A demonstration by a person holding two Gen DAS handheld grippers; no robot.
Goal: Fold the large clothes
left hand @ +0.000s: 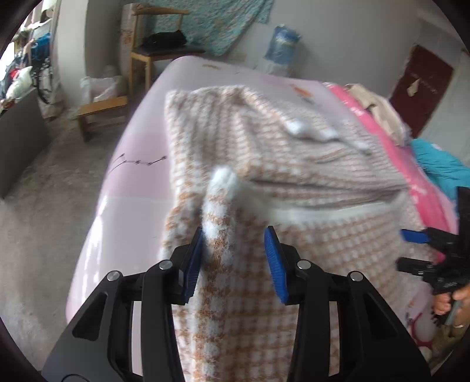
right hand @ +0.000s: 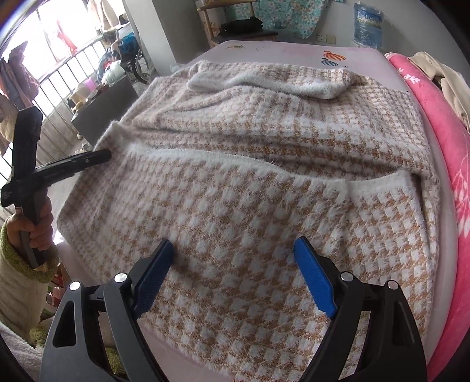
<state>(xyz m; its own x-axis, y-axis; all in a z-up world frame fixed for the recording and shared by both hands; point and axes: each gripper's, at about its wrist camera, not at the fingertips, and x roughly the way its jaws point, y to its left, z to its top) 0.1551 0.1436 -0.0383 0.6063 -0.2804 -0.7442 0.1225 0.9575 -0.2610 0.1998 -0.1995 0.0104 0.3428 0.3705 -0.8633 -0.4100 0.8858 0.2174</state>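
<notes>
A pink bed sheet (right hand: 293,48) covers the bed. It has a small orange and blue picture (right hand: 335,57) at the far end. Along the right side lies a bright pink blanket (right hand: 458,164) with white flowers on it. A beige cloth (right hand: 446,79) sits on top of that blanket, and a teal cloth (left hand: 440,164) lies near it. Past the far end of the bed stands a wooden chair (left hand: 152,53) with something black (left hand: 166,39) on its seat. A teal flowered cloth (left hand: 211,23) hangs on the far wall. A blue and white bag (left hand: 282,44) leans there too. On the far left is a window with bars (right hand: 58,85). A dark red door (left hand: 423,85) is on the far right. The floor (left hand: 44,205) is grey.
</notes>
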